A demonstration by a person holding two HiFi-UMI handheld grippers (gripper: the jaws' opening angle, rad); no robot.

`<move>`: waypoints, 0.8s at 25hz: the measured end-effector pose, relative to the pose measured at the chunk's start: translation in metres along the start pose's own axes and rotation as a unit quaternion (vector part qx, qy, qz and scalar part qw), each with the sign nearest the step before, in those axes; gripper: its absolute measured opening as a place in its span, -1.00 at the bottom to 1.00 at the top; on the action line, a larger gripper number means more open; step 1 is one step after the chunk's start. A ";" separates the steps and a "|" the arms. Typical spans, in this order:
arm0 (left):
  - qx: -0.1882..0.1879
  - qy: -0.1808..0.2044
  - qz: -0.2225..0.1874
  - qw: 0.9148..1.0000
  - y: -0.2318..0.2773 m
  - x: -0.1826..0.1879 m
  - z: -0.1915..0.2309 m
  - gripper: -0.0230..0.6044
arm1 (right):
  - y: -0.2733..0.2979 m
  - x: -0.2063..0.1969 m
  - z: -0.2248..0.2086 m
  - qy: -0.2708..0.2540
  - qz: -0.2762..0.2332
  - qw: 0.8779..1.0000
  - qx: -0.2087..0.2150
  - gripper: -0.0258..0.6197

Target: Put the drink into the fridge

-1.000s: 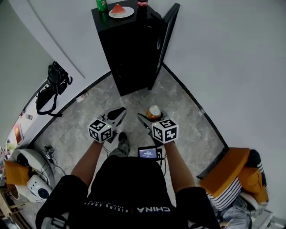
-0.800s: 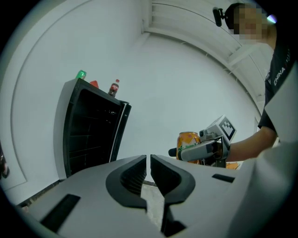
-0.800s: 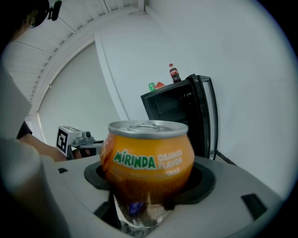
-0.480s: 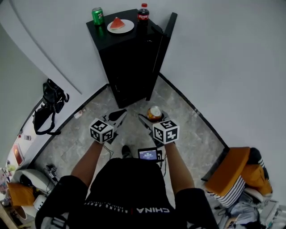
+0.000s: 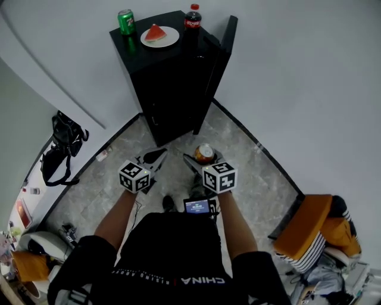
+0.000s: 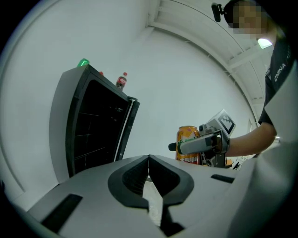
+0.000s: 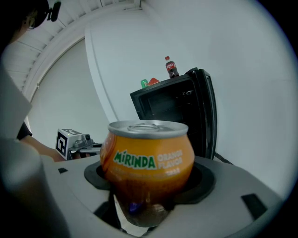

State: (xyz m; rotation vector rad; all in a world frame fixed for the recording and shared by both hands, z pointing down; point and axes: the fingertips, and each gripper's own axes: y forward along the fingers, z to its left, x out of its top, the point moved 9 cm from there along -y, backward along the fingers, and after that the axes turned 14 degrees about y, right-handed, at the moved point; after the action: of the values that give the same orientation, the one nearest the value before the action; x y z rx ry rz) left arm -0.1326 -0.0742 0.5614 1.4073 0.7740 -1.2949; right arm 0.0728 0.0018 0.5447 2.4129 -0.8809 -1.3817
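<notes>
Right gripper [image 5: 201,159] is still pinching the can [image 7: 148,153] — the open fridge [image 5: 166,77] is coming fuller into view, so the approach is likely continuing. Left gripper [image 6: 149,160] jaws are staying pressed together, empty.

Far centre, in a row l→r: green can [image 5: 125,21], white plate [image 5: 169,39] w/ watermelon slice [image 5: 155,32] on it, cola bottle [image 5: 191,18] (red label, upright). Left by the wall: black bag [image 5: 62,140] on grey marble floor [image 5: 250,173]; small bottle [image 5: 102,155] lying just right of it. Near right: orange cushion [image 5: 303,226], striped cloth [image 5: 300,262] beside it.
</notes>
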 end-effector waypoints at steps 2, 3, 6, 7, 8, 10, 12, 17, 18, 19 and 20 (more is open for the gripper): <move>0.005 -0.004 0.000 1.000 0.008 0.000 0.006 -0.89 | 0.008 0.005 -0.006 -0.002 0.006 1.000 0.004 0.14; 0.008 -0.006 0.000 1.000 0.012 0.000 0.009 -0.89 | 0.011 0.009 -0.009 -0.004 0.009 1.000 0.007 0.14; 0.016 -0.009 0.002 1.000 0.031 0.005 0.017 -0.89 | 0.021 0.024 -0.021 -0.011 0.019 1.000 0.018 0.14; 0.020 -0.010 0.003 1.000 0.038 0.006 0.020 -0.89 | 0.026 0.030 -0.027 -0.012 0.022 0.999 0.023 0.14; 0.025 -0.011 0.004 1.000 0.045 0.008 0.023 -0.89 | 0.030 0.036 -0.033 -0.014 0.025 0.999 0.027 0.14; 0.034 -0.012 0.006 0.999 0.059 0.015 0.030 -0.89 | 0.037 0.051 -0.045 -0.017 0.030 0.999 0.036 0.14; 0.045 -0.009 0.007 0.999 0.074 0.023 0.038 -0.89 | 0.045 0.068 -0.057 -0.021 0.033 0.998 0.045 0.14; 0.077 -0.009 0.008 0.997 0.105 0.041 0.056 -0.89 | 0.062 0.107 -0.087 -0.032 0.045 0.996 0.069 0.14; 0.085 -0.010 0.010 0.996 0.111 0.043 0.058 -0.89 | 0.066 0.114 -0.093 -0.035 0.049 0.995 0.075 0.14; 0.092 -0.011 0.011 0.996 0.115 0.045 0.060 -0.89 | 0.070 0.120 -0.097 -0.037 0.054 0.995 0.081 0.14; 0.101 -0.012 0.013 0.995 0.119 0.047 0.062 -0.89 | 0.073 0.126 -0.102 -0.040 0.060 0.994 0.087 0.14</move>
State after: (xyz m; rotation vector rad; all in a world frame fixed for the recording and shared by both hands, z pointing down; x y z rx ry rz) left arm -0.0303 -0.1731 0.5530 1.5528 0.6197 -1.3987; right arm 0.1773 -0.1418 0.5443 2.3965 -1.1921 -1.4191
